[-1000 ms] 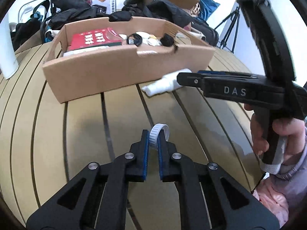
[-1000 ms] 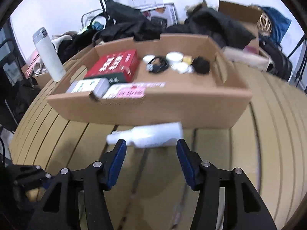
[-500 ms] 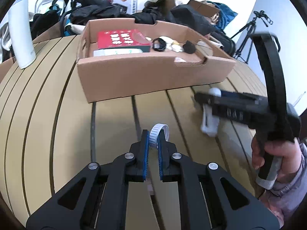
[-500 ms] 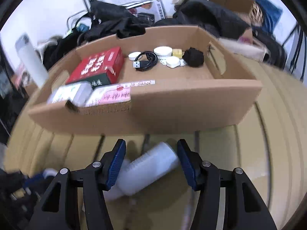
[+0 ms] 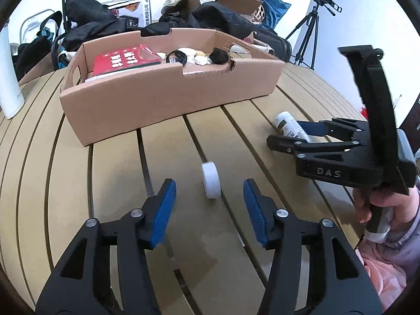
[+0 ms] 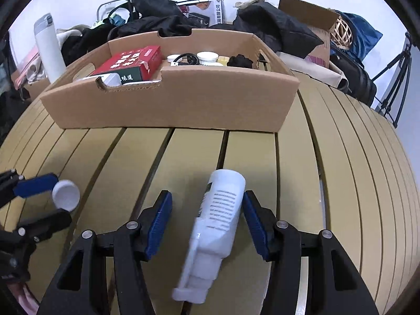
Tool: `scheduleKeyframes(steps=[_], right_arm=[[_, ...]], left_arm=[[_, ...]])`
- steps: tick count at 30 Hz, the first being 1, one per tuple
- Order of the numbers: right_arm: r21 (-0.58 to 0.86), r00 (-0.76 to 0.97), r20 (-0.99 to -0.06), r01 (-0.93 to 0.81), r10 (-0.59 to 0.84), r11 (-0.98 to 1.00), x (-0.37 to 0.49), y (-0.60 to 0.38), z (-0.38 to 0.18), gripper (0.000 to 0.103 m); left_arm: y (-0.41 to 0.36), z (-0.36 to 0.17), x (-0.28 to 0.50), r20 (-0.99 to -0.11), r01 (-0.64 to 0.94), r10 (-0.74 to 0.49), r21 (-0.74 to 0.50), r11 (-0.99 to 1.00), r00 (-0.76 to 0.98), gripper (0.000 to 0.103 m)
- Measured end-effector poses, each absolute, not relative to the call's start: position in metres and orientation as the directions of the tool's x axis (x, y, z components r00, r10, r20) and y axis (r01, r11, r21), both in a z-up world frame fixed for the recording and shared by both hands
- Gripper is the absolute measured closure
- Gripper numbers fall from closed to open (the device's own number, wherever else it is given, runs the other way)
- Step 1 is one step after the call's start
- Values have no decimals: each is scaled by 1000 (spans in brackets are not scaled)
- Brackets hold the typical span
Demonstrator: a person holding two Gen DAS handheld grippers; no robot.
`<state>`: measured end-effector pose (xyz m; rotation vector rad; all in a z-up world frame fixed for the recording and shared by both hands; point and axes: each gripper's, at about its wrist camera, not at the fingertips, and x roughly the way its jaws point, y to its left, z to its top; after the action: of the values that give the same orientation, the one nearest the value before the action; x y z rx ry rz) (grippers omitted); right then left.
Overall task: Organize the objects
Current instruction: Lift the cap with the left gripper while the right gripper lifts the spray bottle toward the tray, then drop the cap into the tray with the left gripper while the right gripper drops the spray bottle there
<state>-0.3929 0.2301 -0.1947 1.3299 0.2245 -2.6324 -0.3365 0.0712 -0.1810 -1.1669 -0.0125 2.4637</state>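
- Left wrist view: my left tool (image 5: pixel 208 202) stood wide open, gripping nothing; the white cap (image 5: pixel 210 180) sat on edge on the bench (image 5: pixel 115 173), between the pads. Closing squarely would avoid rolling it.
- Right wrist view: my right tool (image 6: pixel 207 221) gaped around the lying white bottle (image 6: pixel 218 223), right pad apparently touching it. Centring first seemed wise, before carrying it to the cardboard box (image 6: pixel 170 105).

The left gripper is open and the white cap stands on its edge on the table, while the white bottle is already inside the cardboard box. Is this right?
Not quite: the white bottle lies on the table, between the open right gripper's fingers, outside the cardboard box, as the right wrist view shows. The rest holds.
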Motion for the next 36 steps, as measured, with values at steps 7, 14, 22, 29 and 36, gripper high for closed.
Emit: scheduleKeyframes(steps=[7,14,22,29,36], right_arm=[[-22,-599,-792,229,-123,-973,-383,235,-195,73],[-2,-623,-767,243,-155,-970,-368,233,-177,73],[64,-685,-694,250,-223,-966,-301,266,-102,73],[119,-711,-626,318,-320,-941,-358,278,-34,73],[23,-615,-734,402,-289,-915,-538,228,-57,73]], left_arm=[[71,-185,-346,-745,-291,310,-162,-943,-590,78],[64,-177,-342,-763,-235,277,-168,-957,-584,78],[30,-88,-282,-616,-265,383,-277,-924,-689,78],[45,-20,-376,-583,-356,443,-266,-896,-681,78],[82,-79,-545,-695,-282,431,-325,-902,-575,78]])
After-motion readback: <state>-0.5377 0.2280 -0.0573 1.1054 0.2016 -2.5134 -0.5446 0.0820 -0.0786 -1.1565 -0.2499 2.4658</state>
